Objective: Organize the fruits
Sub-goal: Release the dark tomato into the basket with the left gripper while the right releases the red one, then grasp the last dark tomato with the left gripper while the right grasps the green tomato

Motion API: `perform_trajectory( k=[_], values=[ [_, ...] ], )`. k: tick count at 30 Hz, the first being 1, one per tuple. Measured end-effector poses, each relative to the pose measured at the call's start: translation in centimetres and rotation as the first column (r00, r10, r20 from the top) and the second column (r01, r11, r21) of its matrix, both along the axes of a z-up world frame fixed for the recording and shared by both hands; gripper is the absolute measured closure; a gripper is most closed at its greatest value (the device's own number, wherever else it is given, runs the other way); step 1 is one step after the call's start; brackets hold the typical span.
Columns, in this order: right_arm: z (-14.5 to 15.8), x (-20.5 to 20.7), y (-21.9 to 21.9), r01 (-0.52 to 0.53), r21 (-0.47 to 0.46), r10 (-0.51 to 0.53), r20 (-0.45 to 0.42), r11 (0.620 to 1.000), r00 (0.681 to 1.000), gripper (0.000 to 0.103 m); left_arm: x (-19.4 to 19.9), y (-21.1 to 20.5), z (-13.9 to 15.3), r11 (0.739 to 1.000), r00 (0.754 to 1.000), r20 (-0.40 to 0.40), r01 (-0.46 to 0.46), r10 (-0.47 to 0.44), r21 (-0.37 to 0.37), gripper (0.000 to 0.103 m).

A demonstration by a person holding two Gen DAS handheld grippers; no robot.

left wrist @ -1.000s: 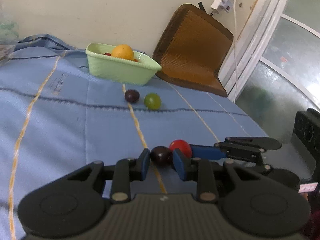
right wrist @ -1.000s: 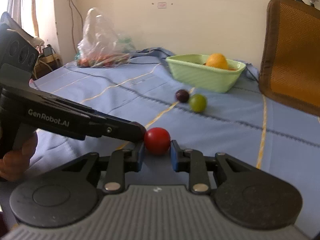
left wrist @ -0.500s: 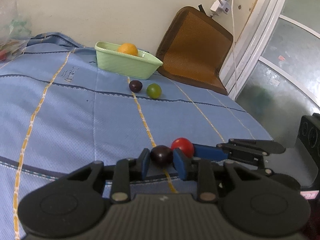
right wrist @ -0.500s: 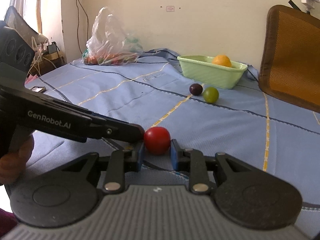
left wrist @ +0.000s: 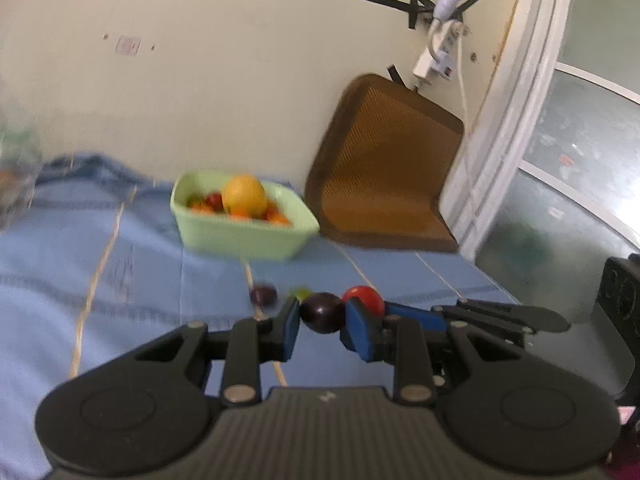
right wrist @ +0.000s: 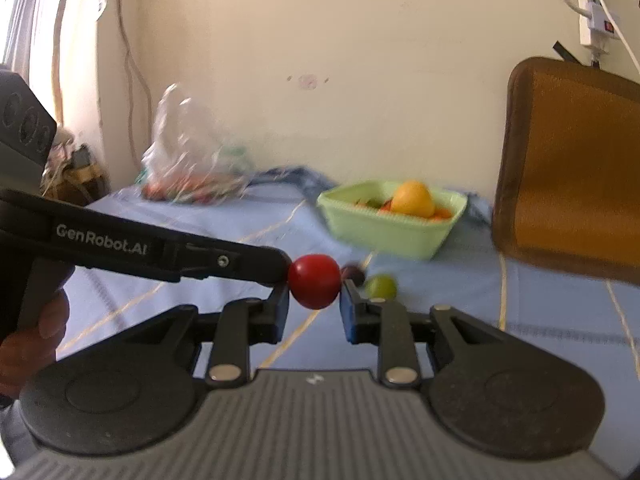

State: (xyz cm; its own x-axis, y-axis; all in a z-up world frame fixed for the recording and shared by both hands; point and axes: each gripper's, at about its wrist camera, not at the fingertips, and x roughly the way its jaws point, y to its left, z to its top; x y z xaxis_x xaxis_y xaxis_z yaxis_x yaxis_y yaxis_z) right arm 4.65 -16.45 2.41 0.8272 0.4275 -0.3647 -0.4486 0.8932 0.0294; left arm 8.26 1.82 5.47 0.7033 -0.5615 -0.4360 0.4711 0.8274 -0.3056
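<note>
My left gripper [left wrist: 322, 320] is shut on a dark purple fruit [left wrist: 322, 312] and holds it above the blue cloth. My right gripper [right wrist: 314, 294] is shut on a red fruit [right wrist: 315, 287], side by side with the left one; the red fruit also shows in the left wrist view [left wrist: 366, 298]. A light green bowl [left wrist: 240, 236] ahead holds an orange and several small fruits; it also shows in the right wrist view [right wrist: 384, 232]. A second dark fruit [left wrist: 263, 294] and a green fruit [right wrist: 381, 287] lie on the cloth before the bowl.
A brown cushion [left wrist: 384, 184] leans on the wall right of the bowl. A clear plastic bag of produce [right wrist: 188, 160] lies at the far left of the blue cloth [left wrist: 132, 280]. A window frame [left wrist: 508, 120] stands to the right.
Both grippers have risen with their fruits and moved toward the bowl, which now looks nearer and shows its inside. The view is blurred by motion.
</note>
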Motion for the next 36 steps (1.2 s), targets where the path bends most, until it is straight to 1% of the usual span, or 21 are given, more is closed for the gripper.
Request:
perform_trajectory(
  k=[4, 8, 11, 14, 16, 18, 21, 24, 26, 28, 30, 35, 36],
  values=[
    [0.4, 5.1, -1.0, 0.047, 0.041, -0.046, -0.021, 0.998, 0.999, 0.073, 5.0, -0.8, 0.2, 0.999, 1.000, -0.014, -0.025, 0.025, -0.025, 0.076],
    [0.6, 9.6, -1.8, 0.090, 0.031, -0.090, -0.008, 0.995, 0.996, 0.073, 9.9, -1.8, 0.4, 0.999, 0.999, -0.008, -0.032, 0.031, -0.021, 0.076],
    [0.6, 12.4, -1.4, 0.116, 0.027, -0.116, -0.017, 0.993, 0.993, 0.073, 13.2, -2.4, -0.3, 0.999, 0.999, -0.016, -0.032, 0.032, -0.018, 0.076],
    [-0.1, 14.8, -1.0, 0.132, 0.027, -0.131, -0.041, 0.991, 0.991, 0.073, 15.9, -2.8, -1.5, 0.999, 0.998, -0.029, -0.051, 0.051, 0.007, 0.076],
    [-0.8, 16.2, -0.9, 0.147, 0.023, -0.145, -0.060, 0.989, 0.988, 0.072, 17.2, -2.8, -2.1, 0.997, 0.996, -0.034, -0.077, 0.078, 0.028, 0.075],
    [-1.1, 17.1, -1.0, 0.180, 0.020, -0.178, -0.058, 0.984, 0.982, 0.071, 18.2, -2.5, -2.5, 0.993, 0.993, -0.041, -0.107, 0.108, 0.040, 0.074],
    [-0.9, 17.3, -2.6, 0.222, 0.073, -0.218, -0.067, 0.972, 0.974, 0.070, 18.2, -0.9, -2.4, 0.989, 0.988, -0.046, -0.145, 0.145, 0.002, 0.070],
    [-0.4, 16.7, -4.0, 0.256, 0.115, -0.251, -0.057, 0.960, 0.966, 0.069, 17.1, 0.9, -2.0, 0.981, 0.981, -0.042, -0.190, 0.189, -0.037, 0.070],
    [0.0, 16.6, -5.0, 0.273, 0.152, -0.265, -0.073, 0.950, 0.962, 0.069, 16.2, 1.8, -1.8, 0.977, 0.978, -0.054, -0.204, 0.201, -0.062, 0.069],
    [0.2, 16.0, -6.0, 0.284, 0.192, -0.270, -0.094, 0.940, 0.958, 0.069, 15.2, 2.4, -1.9, 0.977, 0.978, -0.056, -0.205, 0.202, -0.059, 0.069],
    [0.3, 15.0, -6.6, 0.285, 0.213, -0.266, -0.115, 0.934, 0.957, 0.069, 13.7, 2.7, -2.2, 0.979, 0.979, -0.064, -0.197, 0.194, -0.050, 0.065],
    [-0.7, 12.2, -6.5, 0.243, 0.217, -0.206, -0.181, 0.945, 0.962, 0.067, 11.3, 2.3, -4.1, 0.987, 0.982, -0.130, -0.149, 0.139, -0.064, 0.065],
    [-0.9, 11.5, -6.2, 0.227, 0.214, -0.187, -0.191, 0.950, 0.964, 0.063, 10.9, 2.0, -4.4, 0.988, 0.982, -0.139, -0.138, 0.128, -0.064, 0.064]
  ],
)
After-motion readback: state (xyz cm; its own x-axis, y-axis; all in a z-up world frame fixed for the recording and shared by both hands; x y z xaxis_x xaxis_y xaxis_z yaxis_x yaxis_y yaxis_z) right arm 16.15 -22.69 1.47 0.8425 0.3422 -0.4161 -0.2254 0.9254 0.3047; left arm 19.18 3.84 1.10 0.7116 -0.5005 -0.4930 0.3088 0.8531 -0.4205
